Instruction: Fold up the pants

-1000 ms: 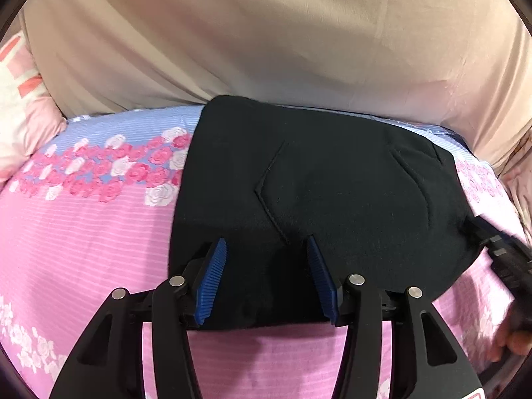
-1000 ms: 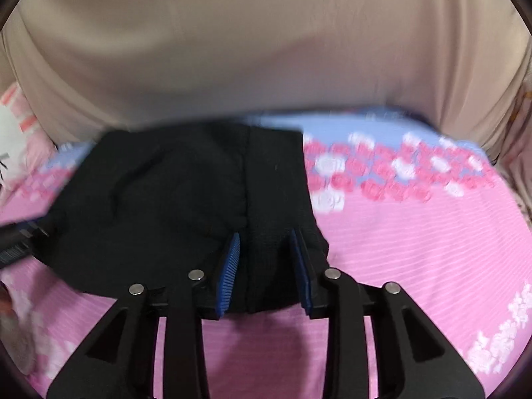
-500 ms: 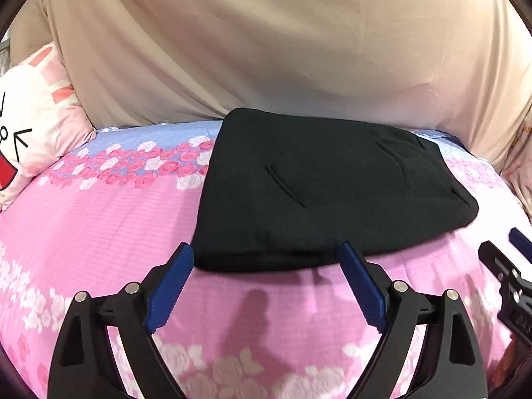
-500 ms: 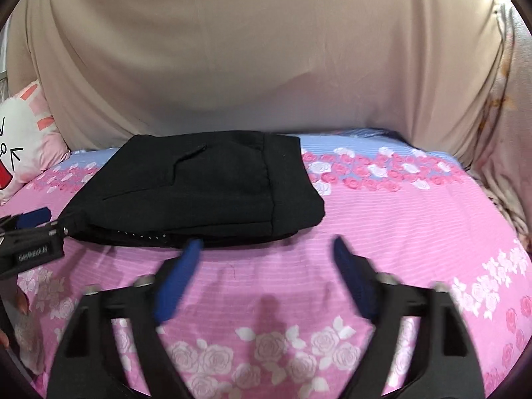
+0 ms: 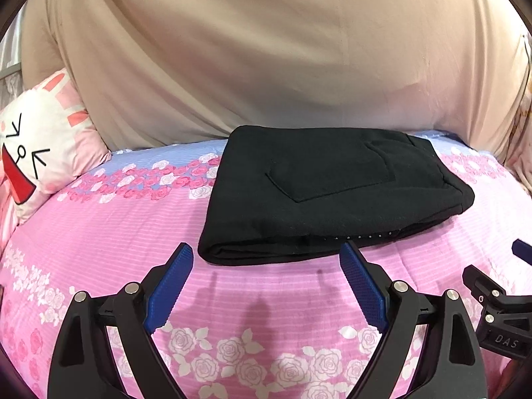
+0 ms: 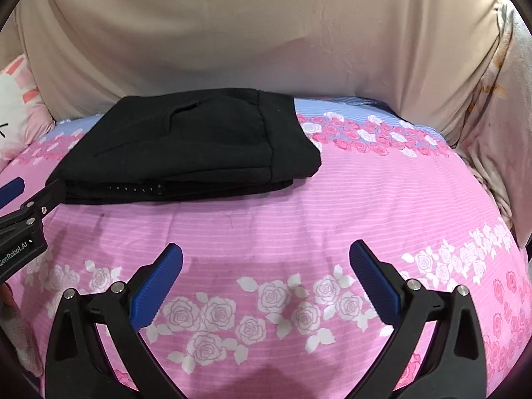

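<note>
At the bottom of the left wrist view, the left tongs (image 5: pixel 266 266) are spread wide with nothing between the blue pads (image 5: pixel 168 287); they hang over the pink bedspread (image 5: pixel 99 232), just short of the near edge of the pants (image 5: pixel 332 193), not touching them. At the lower right edge of that frame a black part of the right tongs (image 5: pixel 498 306) shows, with one blue tip above it.

In the right wrist view the right tongs (image 6: pixel 266 259) sit at the bottom of the frame, also spread wide and holding nothing, over a band of white and pink roses printed on the bedspread (image 6: pixel 365 199). They are well apart from the pants (image 6: pixel 193 146), which lie higher, left of centre. At the left edge of this frame the left tongs (image 6: pixel 23 212) reach in close to the pants' near left corner.

The pants are black and folded into a flat, thick rectangle of several layers, lying on the bed in the middle of both frames. A pocket outline shows on the top layer, and a row of small pale dots runs along the near edge.

Beyond the pants the bedspread turns to a blue strip with roses. At the far left a white and pink cartoon-face pillow (image 5: pixel 40 153) leans up. A beige cloth (image 5: pixel 266 50) fills the top of both frames.
</note>
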`<action>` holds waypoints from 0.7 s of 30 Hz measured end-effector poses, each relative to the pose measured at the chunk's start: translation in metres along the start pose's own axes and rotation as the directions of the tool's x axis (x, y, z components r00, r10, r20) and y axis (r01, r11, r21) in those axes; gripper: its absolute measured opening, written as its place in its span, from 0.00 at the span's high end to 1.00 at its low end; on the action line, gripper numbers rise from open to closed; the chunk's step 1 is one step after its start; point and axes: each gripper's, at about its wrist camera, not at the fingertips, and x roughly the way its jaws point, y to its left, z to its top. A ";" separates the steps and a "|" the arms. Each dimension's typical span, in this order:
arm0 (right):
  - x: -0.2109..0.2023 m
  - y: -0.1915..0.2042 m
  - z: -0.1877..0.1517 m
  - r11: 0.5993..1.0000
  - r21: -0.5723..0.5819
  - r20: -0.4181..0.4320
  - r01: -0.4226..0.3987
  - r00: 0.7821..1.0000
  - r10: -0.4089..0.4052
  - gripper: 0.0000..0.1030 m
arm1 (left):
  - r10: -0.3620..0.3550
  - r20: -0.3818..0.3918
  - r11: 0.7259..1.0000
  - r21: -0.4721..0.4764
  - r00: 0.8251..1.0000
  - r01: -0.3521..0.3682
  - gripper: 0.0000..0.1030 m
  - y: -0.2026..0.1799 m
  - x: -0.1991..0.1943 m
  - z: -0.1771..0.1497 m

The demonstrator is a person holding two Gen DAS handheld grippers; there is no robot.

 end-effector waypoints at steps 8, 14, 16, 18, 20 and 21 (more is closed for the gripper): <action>-0.002 -0.003 -0.005 1.000 0.016 -0.009 0.002 1.000 -0.002 0.05 | -0.010 -0.002 0.999 -0.053 1.000 0.010 0.15 0.009 0.002 -0.001; -0.006 -0.004 -0.007 1.000 0.023 -0.006 0.000 1.000 0.000 0.05 | -0.012 -0.023 0.999 -0.032 1.000 0.012 0.15 0.006 0.006 -0.002; -0.006 -0.004 -0.007 1.000 0.023 -0.007 0.001 1.000 0.000 0.05 | -0.001 -0.020 0.999 -0.038 1.000 0.001 0.15 0.006 0.005 -0.002; -0.006 -0.005 -0.007 1.000 0.023 -0.007 -0.001 1.000 0.001 0.05 | -0.001 -0.015 0.999 -0.049 1.000 0.000 0.15 0.008 0.003 -0.002; -0.006 -0.005 -0.007 1.000 0.022 -0.006 -0.002 1.000 0.002 0.05 | 0.007 -0.023 0.998 -0.063 1.000 -0.008 0.15 0.009 0.004 -0.003; -0.005 -0.005 -0.006 1.000 0.022 -0.006 -0.003 1.000 0.003 0.05 | 0.014 -0.029 0.997 -0.069 0.999 -0.016 0.15 0.010 0.004 -0.003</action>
